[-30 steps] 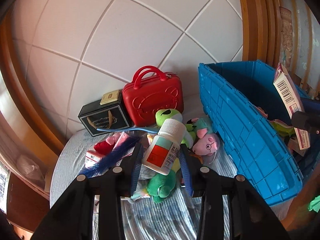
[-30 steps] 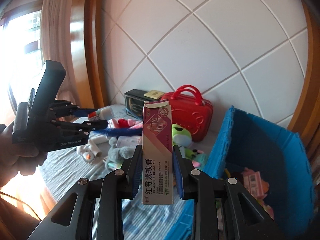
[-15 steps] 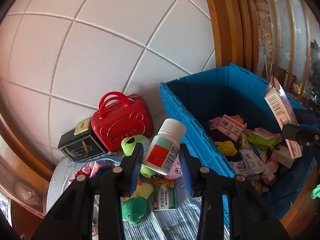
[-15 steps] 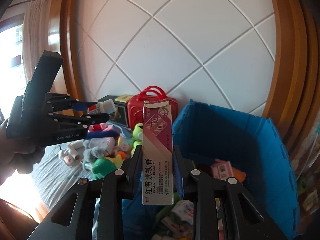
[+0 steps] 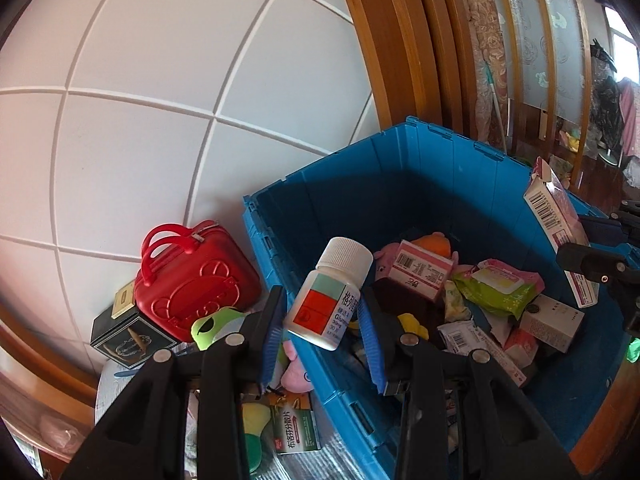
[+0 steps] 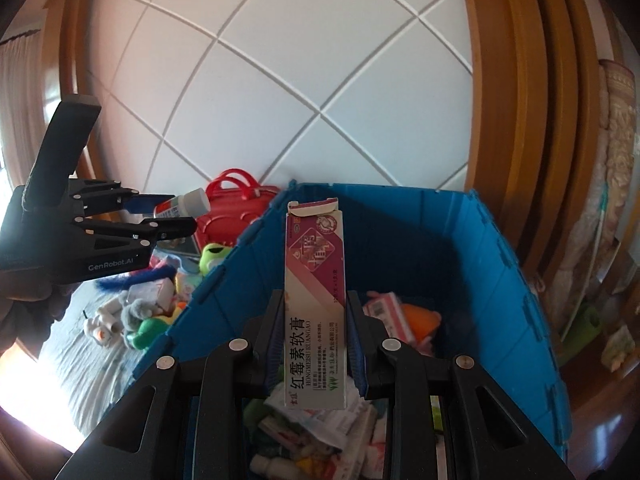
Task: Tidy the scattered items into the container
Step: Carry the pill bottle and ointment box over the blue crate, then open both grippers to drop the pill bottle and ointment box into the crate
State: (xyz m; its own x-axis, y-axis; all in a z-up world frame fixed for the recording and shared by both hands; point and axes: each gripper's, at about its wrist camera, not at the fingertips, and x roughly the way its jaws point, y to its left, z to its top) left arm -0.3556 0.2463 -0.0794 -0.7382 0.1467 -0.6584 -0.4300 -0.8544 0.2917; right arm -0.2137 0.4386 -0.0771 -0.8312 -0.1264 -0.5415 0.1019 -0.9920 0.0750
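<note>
My left gripper (image 5: 322, 322) is shut on a white pill bottle (image 5: 330, 294) with a red and green label, held tilted over the near left wall of the blue crate (image 5: 432, 168). In the right wrist view that same left gripper (image 6: 168, 216) shows at the left with the pill bottle (image 6: 182, 206). My right gripper (image 6: 316, 344) is shut on a tall pink and white ointment box (image 6: 315, 308), upright above the blue crate (image 6: 496, 264). That ointment box (image 5: 558, 220) also appears at the right edge of the left wrist view. The crate holds several boxes and packets.
A red toy suitcase (image 5: 192, 280) and a black gift box (image 5: 124, 330) stand against the tiled wall left of the crate. Plush toys (image 6: 140, 320), a green frog (image 5: 214, 322) and a green medicine box (image 5: 296, 428) lie scattered on the striped cloth. A wooden frame rises behind.
Both grippers have swung right with their loads: from over the scattered toys to over the crate, whose inside now fills both views. Both have also rolled somewhat.
</note>
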